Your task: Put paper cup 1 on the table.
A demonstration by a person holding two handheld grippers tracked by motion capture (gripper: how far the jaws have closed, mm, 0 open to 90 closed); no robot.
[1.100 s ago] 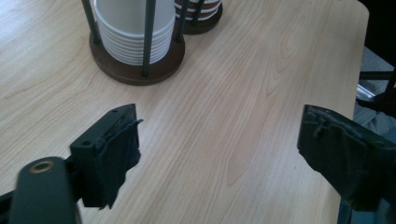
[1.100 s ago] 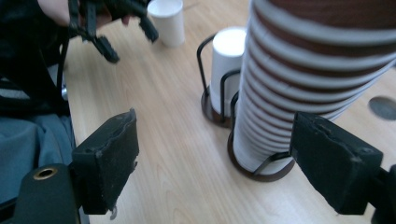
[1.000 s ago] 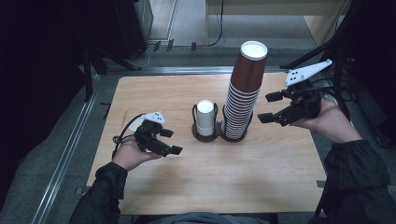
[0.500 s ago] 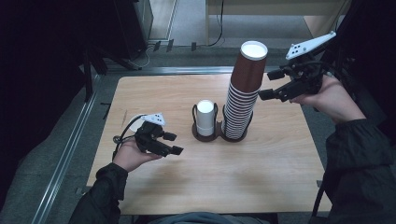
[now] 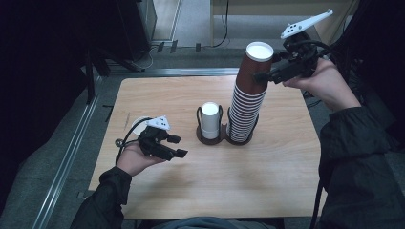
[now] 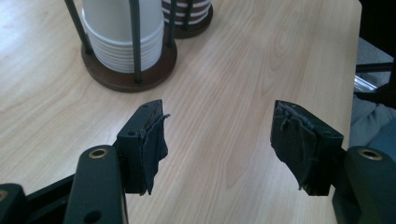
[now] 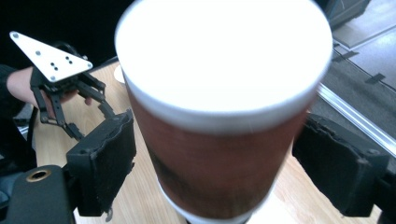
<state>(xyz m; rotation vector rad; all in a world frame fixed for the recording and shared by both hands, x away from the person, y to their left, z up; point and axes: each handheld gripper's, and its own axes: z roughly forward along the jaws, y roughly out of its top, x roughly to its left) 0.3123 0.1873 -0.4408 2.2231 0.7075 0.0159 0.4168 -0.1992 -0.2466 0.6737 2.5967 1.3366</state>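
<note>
Left tool (image 5: 177,146) held low in the hand, jaws spread wide. Right tool (image 5: 260,75) raised high, forearm lifted, jaws parted.

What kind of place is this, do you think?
Probably a lab or workshop test bench, not a café: a bare wooden table on a metal frame, cables on the grey floor, and a cup holder set up for handheld grippers.

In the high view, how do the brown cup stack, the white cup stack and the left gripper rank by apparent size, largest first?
1. brown cup stack, clearly tallest.
2 and 3. left gripper and white cup stack look about alike; the gripper lies nearer the camera, so I leave them unranked.
</note>
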